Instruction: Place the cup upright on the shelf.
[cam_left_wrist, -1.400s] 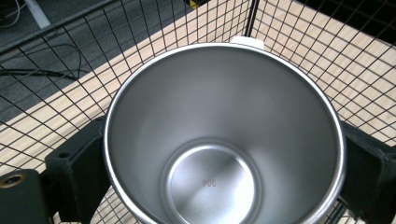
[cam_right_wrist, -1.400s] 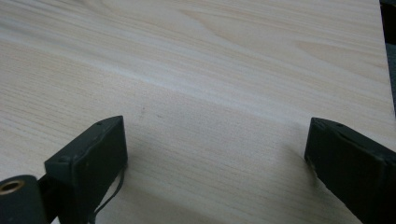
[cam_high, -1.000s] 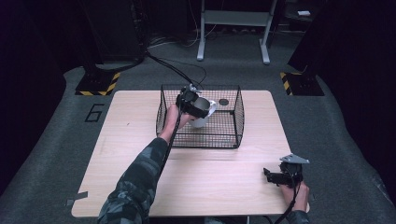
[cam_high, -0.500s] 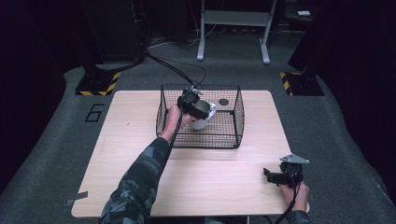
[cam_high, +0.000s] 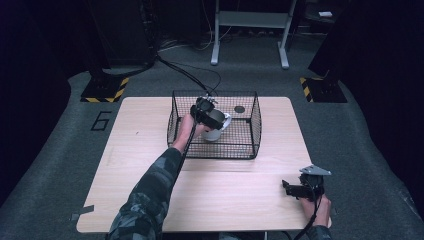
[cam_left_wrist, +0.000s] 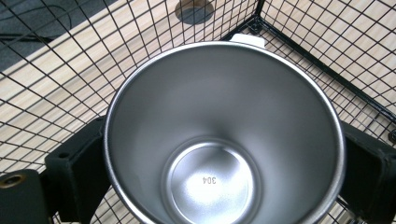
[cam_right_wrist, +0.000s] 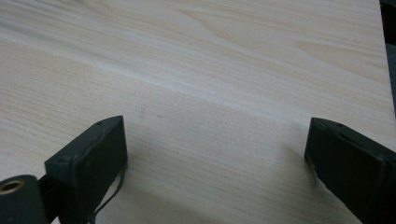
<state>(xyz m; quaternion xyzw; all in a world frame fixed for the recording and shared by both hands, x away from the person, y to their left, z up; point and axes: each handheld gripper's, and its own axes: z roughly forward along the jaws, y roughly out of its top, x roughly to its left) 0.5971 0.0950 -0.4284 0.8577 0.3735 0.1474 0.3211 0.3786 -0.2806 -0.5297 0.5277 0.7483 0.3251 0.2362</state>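
1. The cup (cam_left_wrist: 224, 140) is a round, tapered vessel with a smooth brushed-steel interior, a thin rolled rim and a flat circular base stamped "304". In the high view its outer wall reads white (cam_high: 216, 131).
2. A small white tab (cam_left_wrist: 247, 40) projects from the far edge of the cup rim; its exact form cannot be determined.
3. The left gripper (cam_high: 207, 114) is clamped on the cup: in the left gripper view, one black jaw presses each side of the cup wall just below the rim.
4. The cup sits inside the wire basket (cam_high: 256, 125), toward its left half and its middle in depth. Whether the cup base touches the basket floor cannot be determined.
5. The wire basket is a rectangular, open-topped container of thin black wire in a square grid. It stands on the far middle of the table (cam_high: 140, 150).
6. A dark round disc (cam_high: 239, 109) lies at the far right part of the basket floor, apart from the cup.
7. The table is a flat rectangular top with a pale, fine-grained wood finish.
8. The right gripper (cam_high: 295, 189) rests at the near right corner of the table, well apart from the basket. Its two black block-shaped jaws stand wide apart over bare wood, holding nothing.
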